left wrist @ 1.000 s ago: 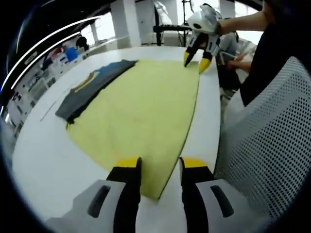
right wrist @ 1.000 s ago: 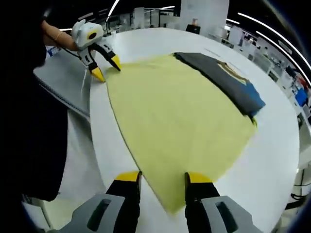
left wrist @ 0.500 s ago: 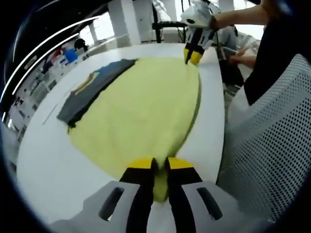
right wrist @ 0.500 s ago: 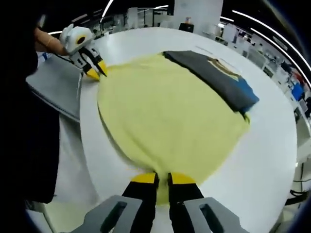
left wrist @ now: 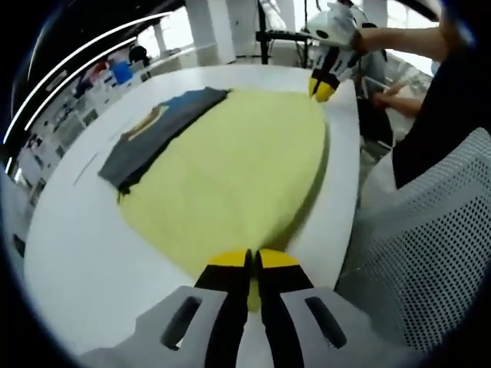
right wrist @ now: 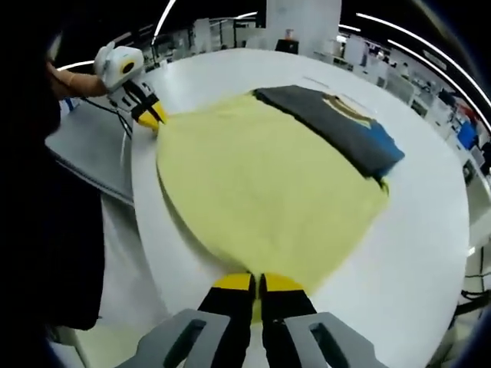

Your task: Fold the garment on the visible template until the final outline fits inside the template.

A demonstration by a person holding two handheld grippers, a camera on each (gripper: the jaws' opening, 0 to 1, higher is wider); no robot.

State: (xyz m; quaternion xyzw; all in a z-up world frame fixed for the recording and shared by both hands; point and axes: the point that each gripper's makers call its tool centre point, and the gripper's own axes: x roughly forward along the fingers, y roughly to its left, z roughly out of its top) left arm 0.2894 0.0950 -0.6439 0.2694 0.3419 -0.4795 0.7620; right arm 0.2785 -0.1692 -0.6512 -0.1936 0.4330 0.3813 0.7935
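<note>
In the left gripper view, a folded dark grey shirt (left wrist: 157, 132) with a blue and yellow patch lies at the far left of the white desk (left wrist: 69, 230), its edge resting on a wide yellow cloth (left wrist: 230, 172) that spreads flat across the middle of the desk. The left tongs (left wrist: 251, 261) are closed on the near corner of the yellow cloth. At the far right, the right tongs (left wrist: 322, 90) are pinched shut on the far corner of the same cloth, held by a hand (left wrist: 360, 34). A white mesh chair back (left wrist: 430, 245) stands to the right of the desk.

In the right gripper view, the left tongs (right wrist: 149, 120) grip the cloth's far left corner, the right tongs (right wrist: 255, 284) clamp its near corner, and the shirt (right wrist: 334, 126) sits at the far right.
</note>
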